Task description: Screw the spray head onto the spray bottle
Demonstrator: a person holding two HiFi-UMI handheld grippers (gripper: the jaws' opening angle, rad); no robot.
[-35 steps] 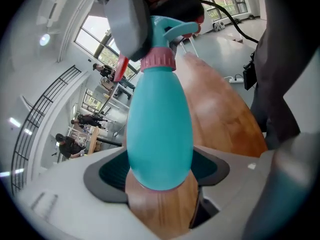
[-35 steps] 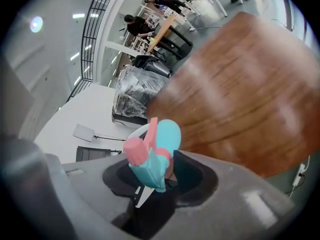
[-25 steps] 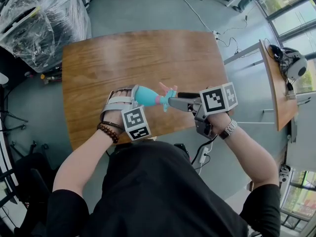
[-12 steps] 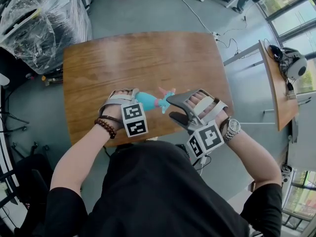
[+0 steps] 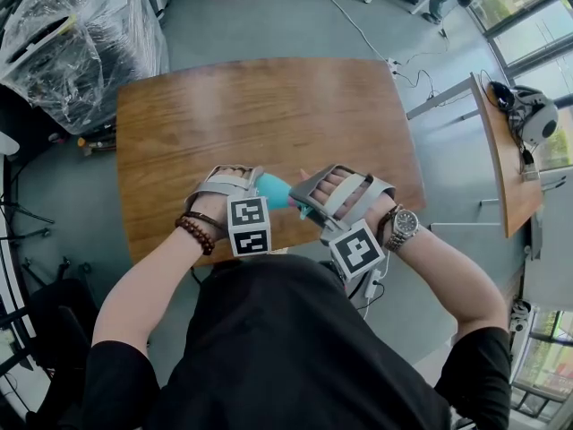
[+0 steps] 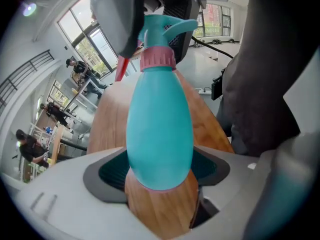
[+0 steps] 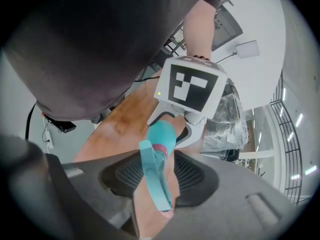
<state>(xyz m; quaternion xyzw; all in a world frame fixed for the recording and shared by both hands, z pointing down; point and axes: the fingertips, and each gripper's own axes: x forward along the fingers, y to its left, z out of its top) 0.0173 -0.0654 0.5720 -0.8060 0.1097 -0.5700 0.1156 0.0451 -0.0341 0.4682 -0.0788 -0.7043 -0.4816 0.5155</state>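
The spray bottle (image 6: 159, 124) is being clamped by its body in the left gripper (image 6: 159, 170), over the near edge of the wooden table (image 5: 251, 106). The right gripper (image 7: 159, 173), jaws just closing, is being set around the spray head (image 7: 155, 186) on the bottle's neck, with gaps showing at both pads.

You hold two: left hand-held gripper (image 5: 255, 182), right hand-held gripper (image 5: 304, 197). You have one spray bottle (image 6: 160, 129), one spray head (image 7: 155, 174), one wristwatch (image 5: 404, 225), one bead bracelet (image 5: 195, 236), and two desks: near desk (image 5: 260, 106), far desk (image 5: 503, 168).
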